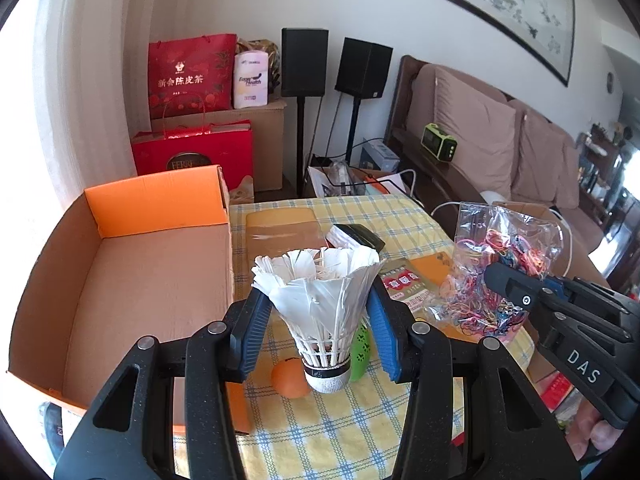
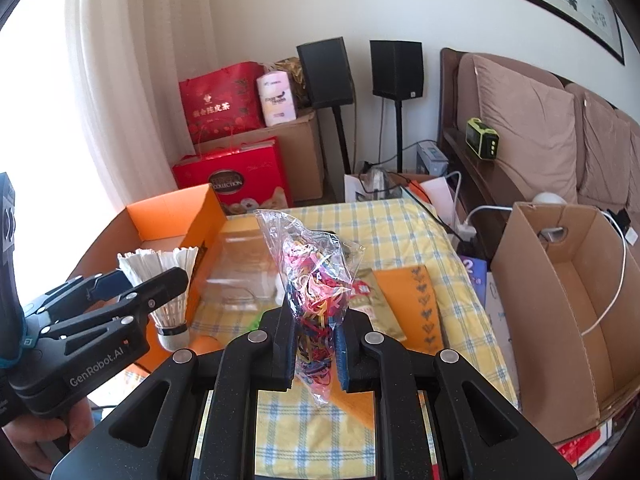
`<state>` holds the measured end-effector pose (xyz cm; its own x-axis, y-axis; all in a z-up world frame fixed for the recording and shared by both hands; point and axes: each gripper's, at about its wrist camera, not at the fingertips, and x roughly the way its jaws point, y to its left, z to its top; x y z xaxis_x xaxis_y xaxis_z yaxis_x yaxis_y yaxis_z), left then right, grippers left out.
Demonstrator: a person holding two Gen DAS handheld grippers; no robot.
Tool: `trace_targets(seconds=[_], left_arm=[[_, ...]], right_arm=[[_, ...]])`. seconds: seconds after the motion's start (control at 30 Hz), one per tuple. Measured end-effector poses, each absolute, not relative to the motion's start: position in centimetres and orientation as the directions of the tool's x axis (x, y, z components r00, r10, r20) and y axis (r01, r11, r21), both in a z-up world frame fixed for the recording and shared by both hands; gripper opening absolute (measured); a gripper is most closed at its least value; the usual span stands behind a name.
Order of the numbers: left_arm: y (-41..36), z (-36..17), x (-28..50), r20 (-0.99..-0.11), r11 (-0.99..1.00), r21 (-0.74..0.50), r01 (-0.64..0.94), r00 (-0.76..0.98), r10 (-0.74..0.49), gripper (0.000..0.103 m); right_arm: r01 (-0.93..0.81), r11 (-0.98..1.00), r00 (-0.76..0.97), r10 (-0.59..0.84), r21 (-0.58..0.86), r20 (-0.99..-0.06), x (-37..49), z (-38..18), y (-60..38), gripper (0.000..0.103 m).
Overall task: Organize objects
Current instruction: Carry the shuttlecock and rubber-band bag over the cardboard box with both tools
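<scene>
**White feathers in the left tongs, a bag of bands in the right**

White feathers fill the left wrist view: the left tongs [image 1: 320, 320] are clamped on a shuttlecock [image 1: 320, 304], blue pads pressing the feather skirt from both sides, cork end down, held above the yellow checked table [image 1: 320, 432]. Under it lie an orange ball [image 1: 290, 378] and a green perforated thing [image 1: 360, 350], both partly hidden by the cork. To the left stands an open orange-lined cardboard box [image 1: 152, 264], its wall just beside the shuttlecock. Farther back on the cloth are a clear plastic tray [image 1: 280, 228], a dark flat device on white cards [image 1: 356, 236] and a printed packet [image 1: 404, 288].

The right tongs [image 2: 316, 336] are closed tight on a clear bag of coloured rubber bands [image 2: 316, 280], which stands up between the pads, its lower end hanging below them. That bag blocks the middle of the table in the right wrist view.

Only the right wrist view shows a second open brown carton [image 2: 560, 304] off the table's right edge, with a white cable running into it. Only the left wrist view shows the green thing clearly.
</scene>
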<state>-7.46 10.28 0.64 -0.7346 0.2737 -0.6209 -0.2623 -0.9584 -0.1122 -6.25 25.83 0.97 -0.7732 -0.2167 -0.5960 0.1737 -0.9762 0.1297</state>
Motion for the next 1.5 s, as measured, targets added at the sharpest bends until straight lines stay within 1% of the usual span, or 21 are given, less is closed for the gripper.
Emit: trace_targets(seconds=[0.43,0.7,0.73,0.83,1.5], left_arm=[[5.3,2.6,-7.9,-0.593,-0.980,-0.094,-0.175,-0.781,0.196,0.044],[1.8,3.1,-8.3,-0.585,-0.990,-0.084,-0.115,-0.798,0.143,0.044],[1.4,3.1,-8.4,-0.585,-0.993,-0.083,-0.078,-0.804,0.112,0.044],[0.3,3.2,-8.3,-0.584,-0.995,-0.077,-0.061,-0.806,0.095,0.044],[-5.5,1.2,-10.0,-0.622,-0.997,-0.065,0.037,-0.783,0.011,0.045]], right_arm=[[0.267,-0.957,-0.772,-0.283,0.112,-0.570,-8.1,3.1,20.4,0.014],[0.319,-0.942,-0.755,-0.320,0.105,-0.573,-9.2,3.6,16.9,0.014],[0.325,-0.940,-0.752,-0.325,0.106,-0.573,-9.2,3.6,16.5,0.014],[0.342,-0.933,-0.744,-0.340,0.108,-0.575,-9.4,3.6,15.3,0.014],[0.412,-0.904,-0.690,-0.390,0.113,-0.609,-11.5,1.8,9.0,0.014]])
